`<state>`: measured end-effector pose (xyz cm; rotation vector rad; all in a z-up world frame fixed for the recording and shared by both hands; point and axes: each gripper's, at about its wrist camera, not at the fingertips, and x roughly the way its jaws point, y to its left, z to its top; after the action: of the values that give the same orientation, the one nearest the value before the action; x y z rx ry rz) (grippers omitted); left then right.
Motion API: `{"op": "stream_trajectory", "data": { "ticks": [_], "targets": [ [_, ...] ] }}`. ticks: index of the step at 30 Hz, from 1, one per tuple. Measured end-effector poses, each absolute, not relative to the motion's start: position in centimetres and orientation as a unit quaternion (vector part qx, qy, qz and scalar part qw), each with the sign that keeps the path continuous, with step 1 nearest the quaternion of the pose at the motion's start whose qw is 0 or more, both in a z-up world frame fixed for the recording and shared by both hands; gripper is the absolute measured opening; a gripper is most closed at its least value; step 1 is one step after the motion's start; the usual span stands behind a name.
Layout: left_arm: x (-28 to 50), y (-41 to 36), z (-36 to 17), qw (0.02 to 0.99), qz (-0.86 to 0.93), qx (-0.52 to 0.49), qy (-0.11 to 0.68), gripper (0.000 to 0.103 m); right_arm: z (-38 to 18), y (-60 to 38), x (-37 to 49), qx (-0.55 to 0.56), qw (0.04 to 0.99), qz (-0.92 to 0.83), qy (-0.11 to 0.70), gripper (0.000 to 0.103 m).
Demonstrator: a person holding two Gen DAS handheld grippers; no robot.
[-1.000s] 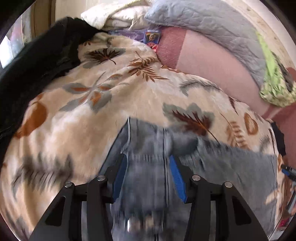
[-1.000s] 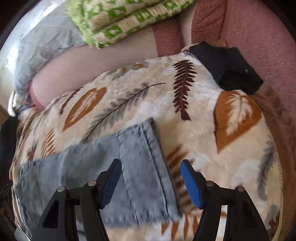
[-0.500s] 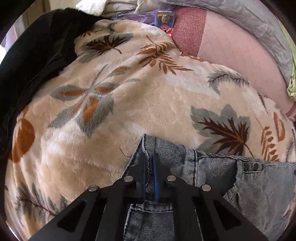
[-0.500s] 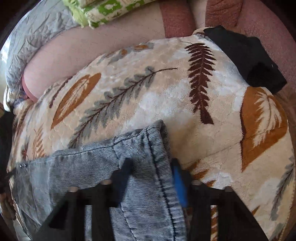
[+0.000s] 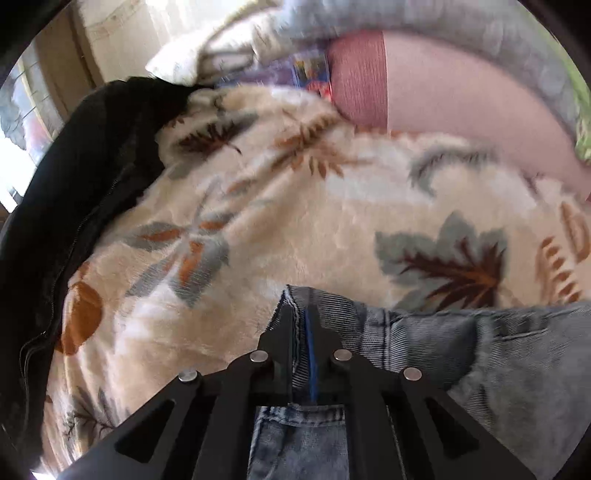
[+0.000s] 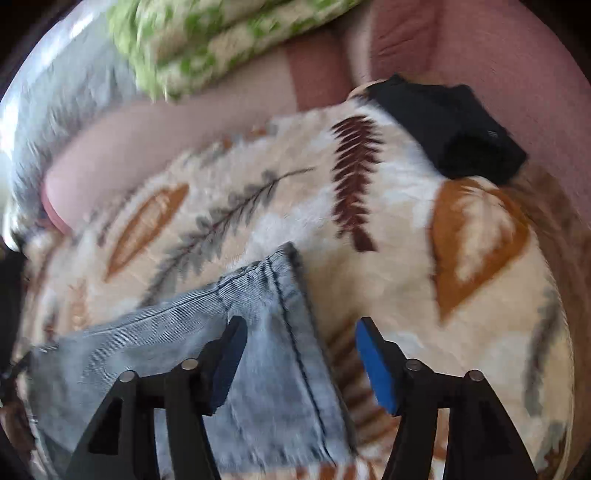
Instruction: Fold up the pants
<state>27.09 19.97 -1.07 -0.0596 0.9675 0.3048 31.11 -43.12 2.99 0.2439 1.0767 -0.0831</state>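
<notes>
So the pants are faded grey-blue jeans lying flat on the leaf-print fleece blanket, stretched sideways across it. Waistband end shows in the left wrist view, hem end in the right wrist one.

Left gripper is clamped right down on the waistband corner. Its two black fingers are nearly together, with a fold of denim and a sliver of blue pad showing between them, so it's got a proper pinch on the jeans. It's angled steeply down at the blanket.

Right gripper has just been opening. Its jaws stand well apart over the leg hem, the dark left finger over the denim and the blue-padded right finger out over bare blanket, just beside the hem edge. The hem sits in the gap, but nothing's squeezing it. This one also points steeply down, and its view is pretty motion-blurred.

Going outward from the jeans: the blanket is cream with orange, grey and dark brown leaves. Off the waistband side there's a black zip-up jacket bunched along the blanket's edge. Past the hem side, a small black folded cloth sits on the blanket's far corner. Beyond the blanket is a pinkish-red upholstered sofa back, with a grey quilted throw and a green-and-cream patterned cloth draped along the top. A bright window sits beyond the jacket.
</notes>
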Motion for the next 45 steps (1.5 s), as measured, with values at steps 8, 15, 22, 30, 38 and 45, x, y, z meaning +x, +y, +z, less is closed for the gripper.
{"op": "stream_trajectory", "data": {
  "ticks": [8, 15, 22, 30, 38, 45],
  "targets": [
    [22.2, 19.1, -0.1, 0.879, 0.108, -0.086, 0.457, 0.048, -1.7, -41.8, 28.7, 0.109, 0.804, -0.013, 0.584, 0.029],
    [22.0, 18.7, -4.1, 0.850, 0.123, -0.071, 0.508, 0.051, 1.5, -38.6, 25.1, -0.037, 0.821, -0.055, 0.567, 0.018],
    [22.6, 19.8, -2.1, 0.863, 0.123, -0.070, 0.485, 0.050, 2.7, -42.8, 25.3, 0.065, 0.835, -0.057, 0.543, 0.061],
    [26.1, 24.2, -1.1, 0.855, 0.099, -0.181, 0.477, 0.050, 3.6, -41.9, 33.0, 0.112, 0.839, -0.014, 0.533, 0.062],
    [29.7, 24.2, -4.1, 0.833, 0.093, -0.193, 0.511, 0.040, -1.1, -40.3, 36.6, 0.102, 0.814, -0.017, 0.572, 0.062],
    [30.2, 22.8, -3.6, 0.842, 0.123, -0.116, 0.513, 0.005, -0.3, -38.8, 37.2, 0.056, 0.822, -0.018, 0.566, 0.018]
  ]
}}
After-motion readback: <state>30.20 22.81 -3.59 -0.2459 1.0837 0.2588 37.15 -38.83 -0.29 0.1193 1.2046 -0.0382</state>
